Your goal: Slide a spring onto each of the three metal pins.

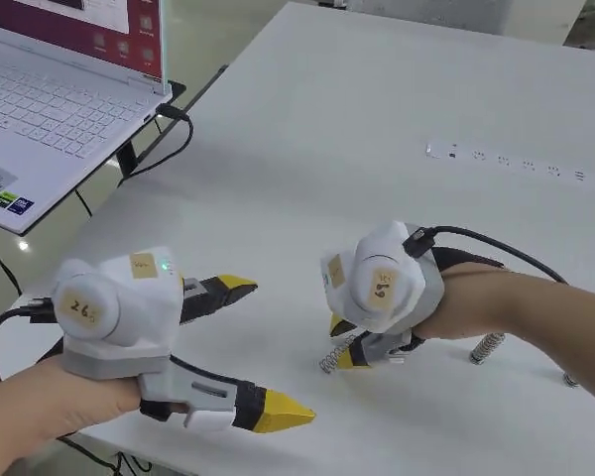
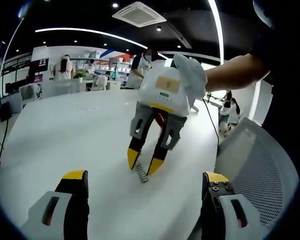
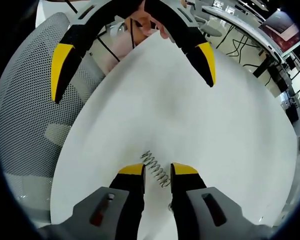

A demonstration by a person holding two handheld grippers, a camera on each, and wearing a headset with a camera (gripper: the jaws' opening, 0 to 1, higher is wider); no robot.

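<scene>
A small metal spring (image 1: 329, 357) lies on the white table (image 1: 327, 149). My right gripper (image 1: 345, 345) points down at it, jaws a narrow gap apart. In the right gripper view the spring (image 3: 155, 168) lies slantwise between the yellow fingertips (image 3: 132, 170) of my right gripper (image 3: 157, 170), and I see no firm pinch. My left gripper (image 1: 263, 347) hovers wide open to the left, empty. It faces my right gripper (image 2: 144, 161) and the spring (image 2: 141, 172). A second spring (image 1: 486, 347) lies by the right forearm. A small metal piece (image 1: 570, 379) peeks out beyond that arm.
An open laptop (image 1: 50, 89) sits on a stand at the far left, with cables hanging by the table edge. A white power strip (image 1: 516, 164) lies at the back right. A grey mesh chair (image 3: 25, 115) stands beside the near edge of the table.
</scene>
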